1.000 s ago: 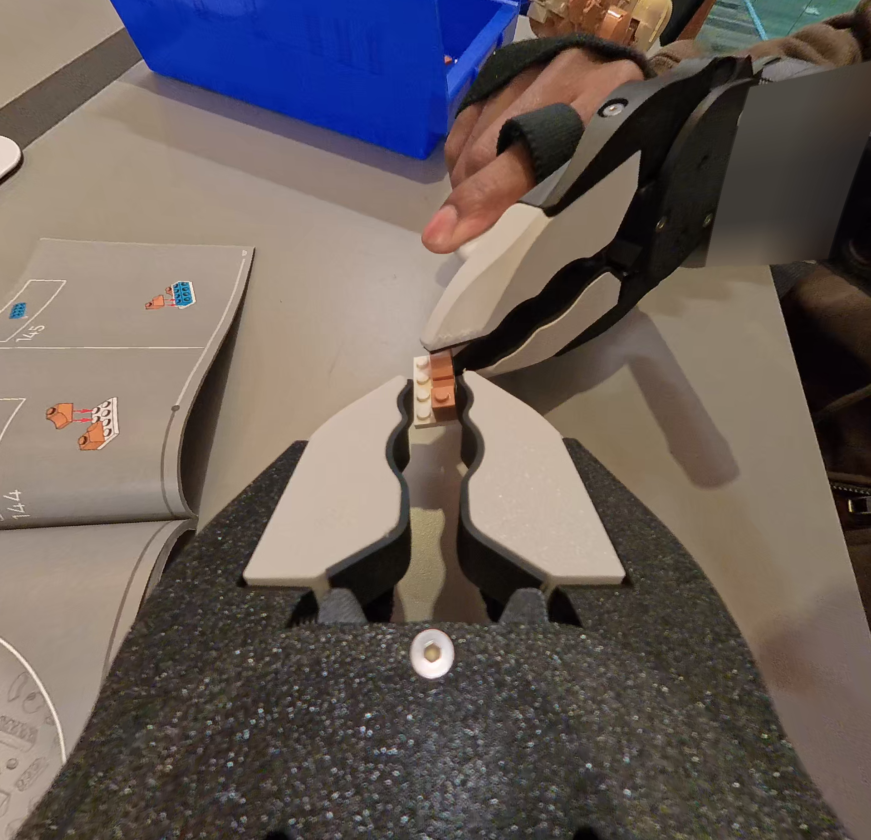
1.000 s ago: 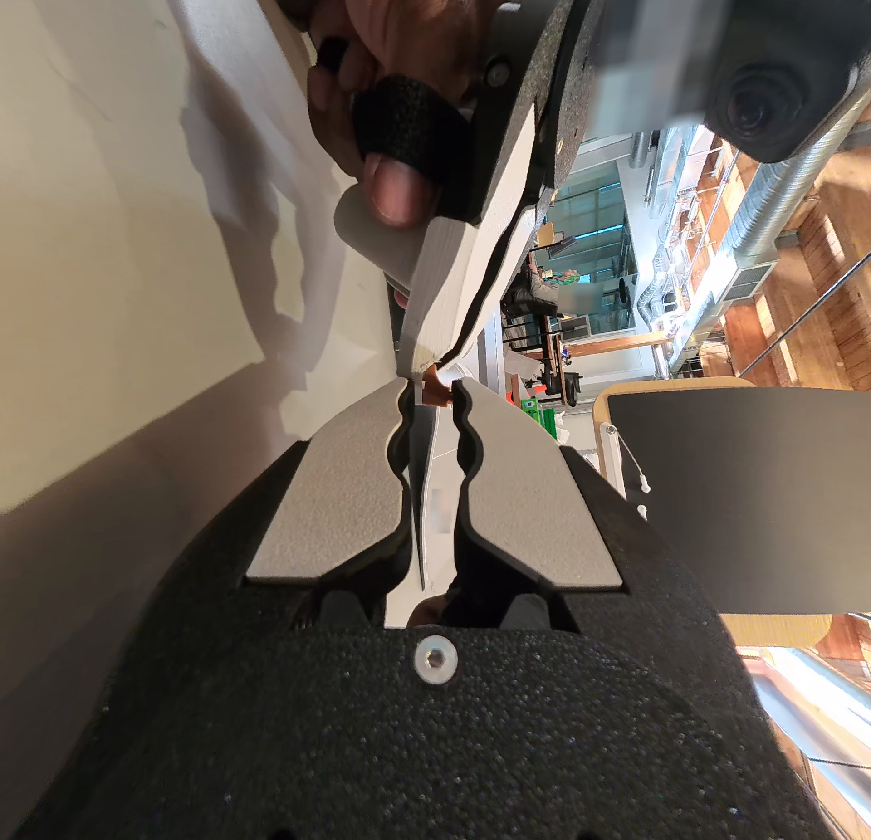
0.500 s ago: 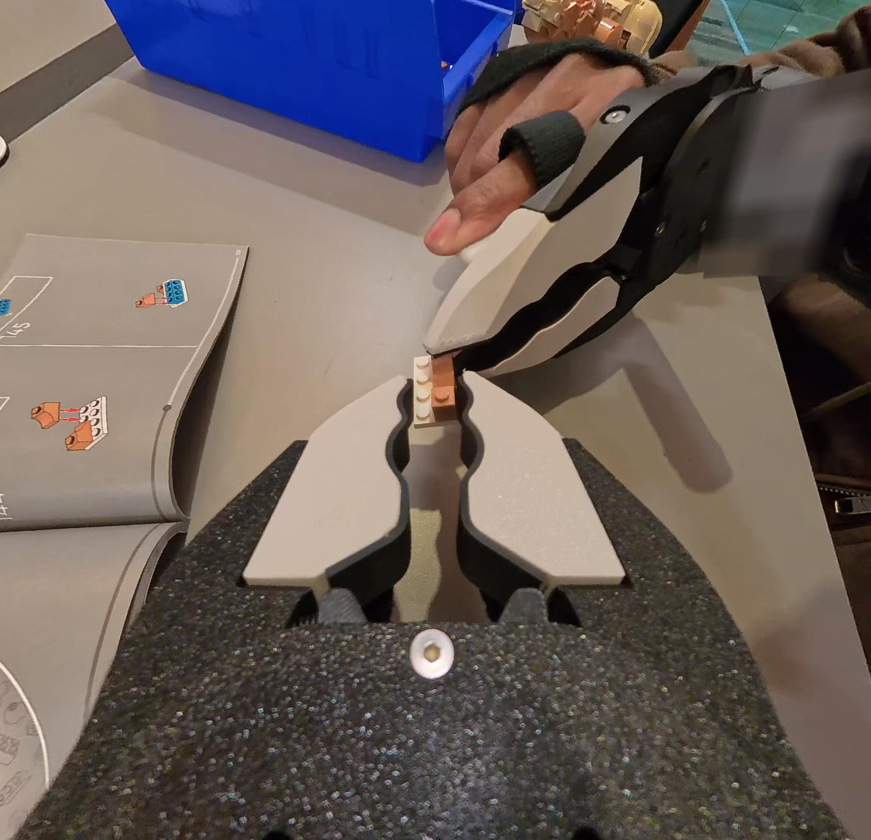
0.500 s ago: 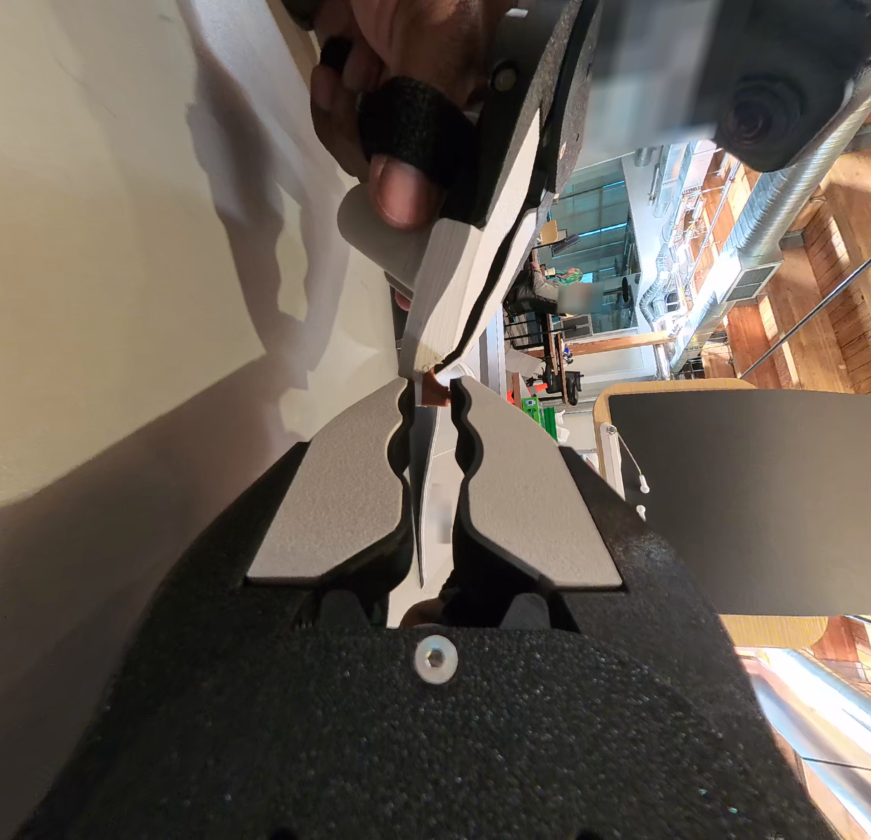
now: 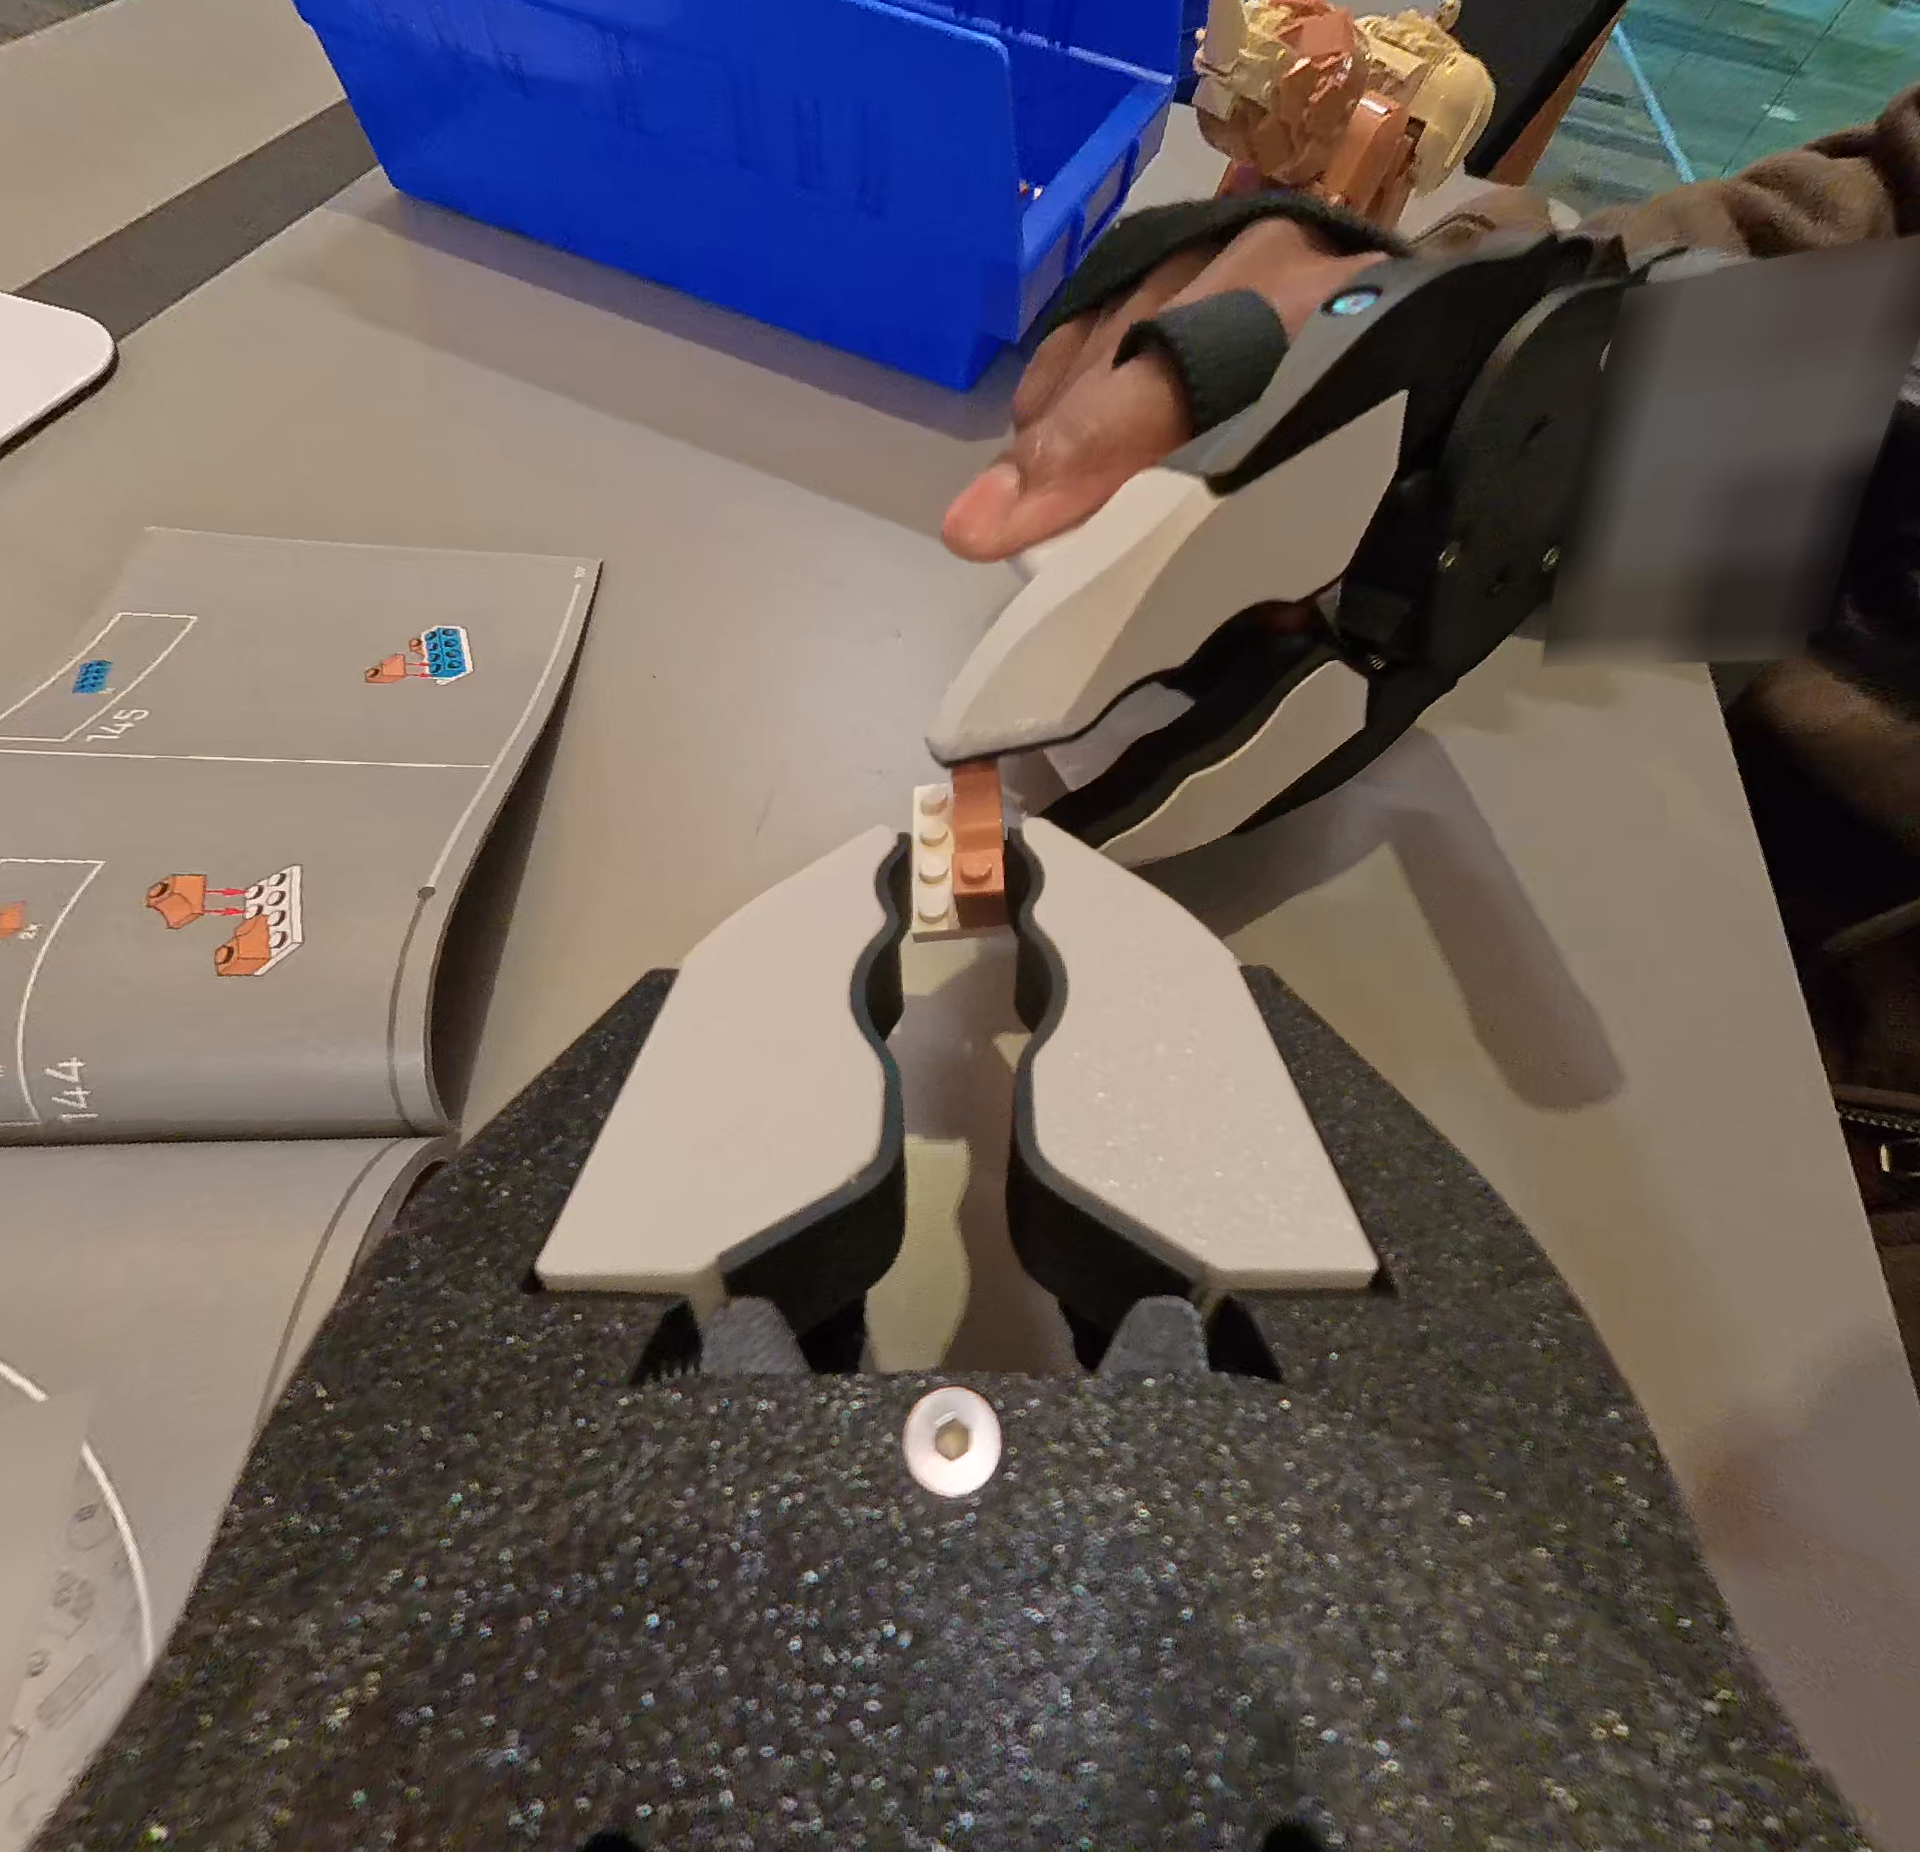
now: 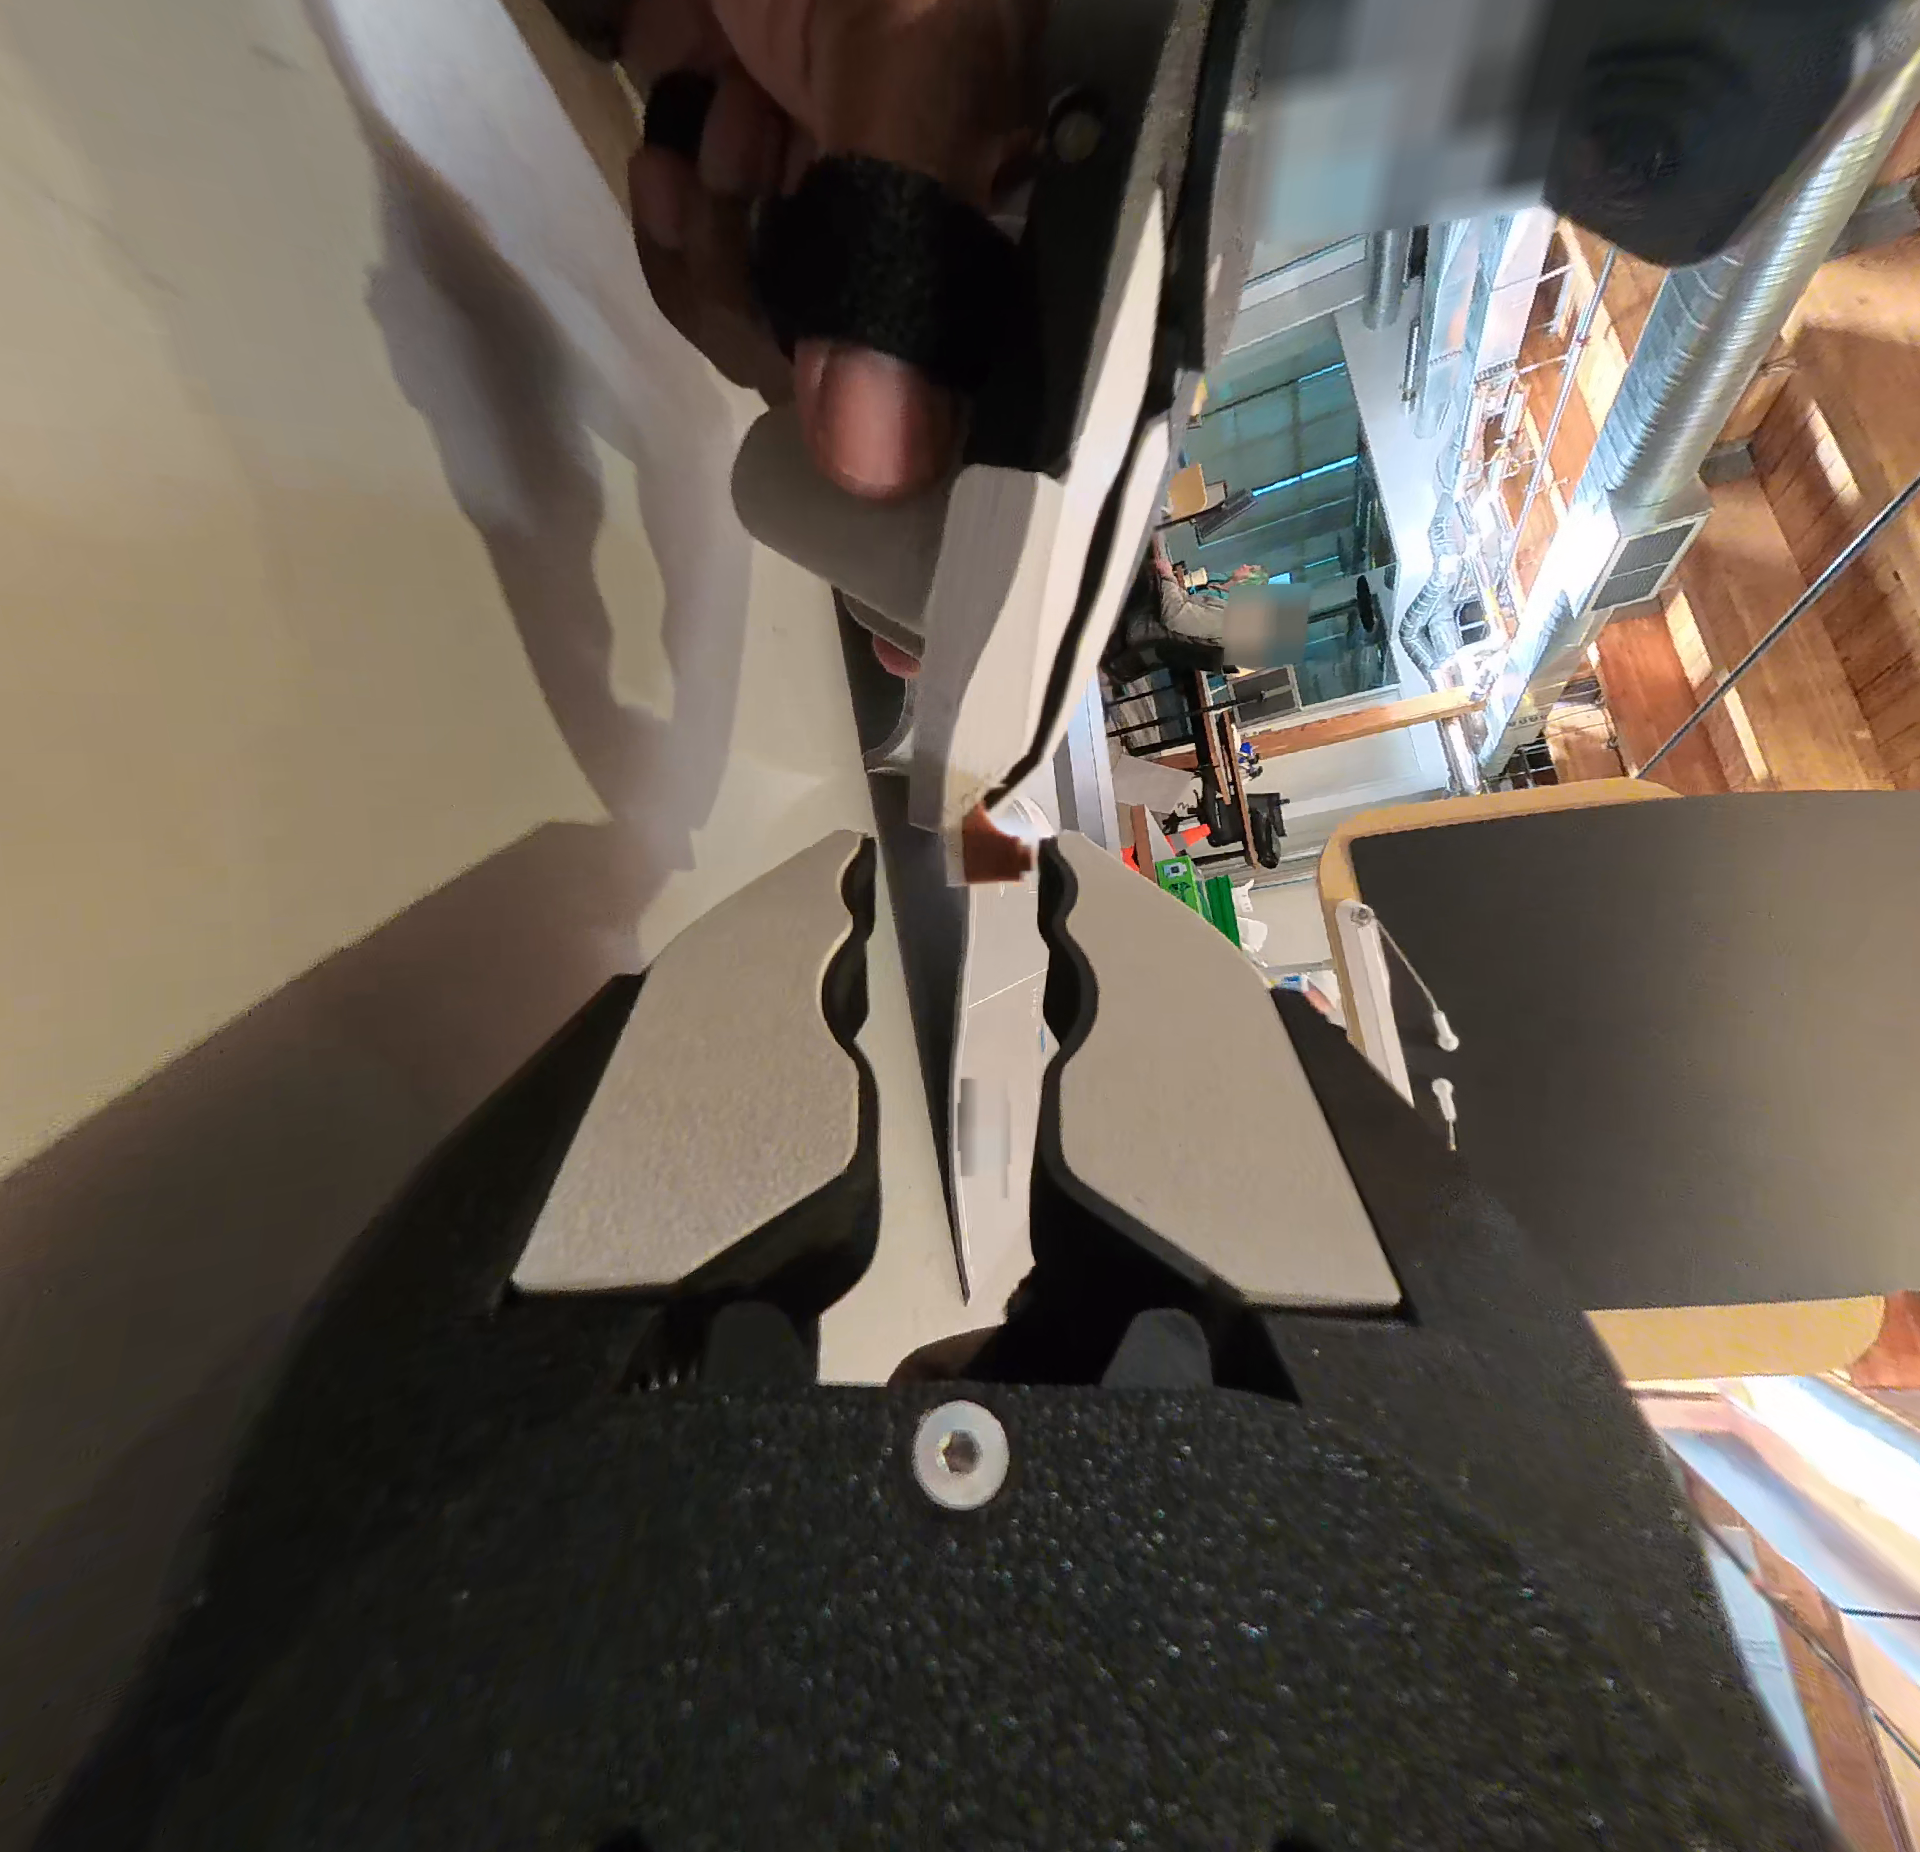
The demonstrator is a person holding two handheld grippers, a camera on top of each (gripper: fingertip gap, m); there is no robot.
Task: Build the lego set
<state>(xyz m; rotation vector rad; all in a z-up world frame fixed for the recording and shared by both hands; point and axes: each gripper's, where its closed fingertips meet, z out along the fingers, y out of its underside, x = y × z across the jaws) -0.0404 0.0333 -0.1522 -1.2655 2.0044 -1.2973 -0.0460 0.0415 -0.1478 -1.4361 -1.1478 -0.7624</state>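
Observation:
My left gripper [image 5: 958, 852] is shut on a small white plate [image 5: 932, 872] with brown bricks [image 5: 980, 872] pressed onto its right row, and holds it above the grey table [image 5: 727, 576]. My right gripper [image 5: 1023, 789] comes in from the right, turned on its side, with its jaws apart around the far brown brick [image 5: 975, 796]. In the right wrist view my right gripper [image 6: 954, 846] is open. The brown brick [image 6: 992, 852] sits in the gap near the right fingertip, apart from the left one. A finger [image 6: 997, 607] of the left gripper reaches down to it.
An open instruction booklet [image 5: 260, 815] lies at the left. A blue bin [image 5: 727, 140] stands at the back, with a tan and brown lego model [image 5: 1340, 98] beside it. The table edge [image 5: 1808, 1023] runs down the right. A person's hand [image 5: 1101, 420] holds the right gripper. Less than 4 cm separates the two grippers' tips.
My right gripper's jaws have spread and let go of the brown brick. My left gripper still holds the plate in the same place.

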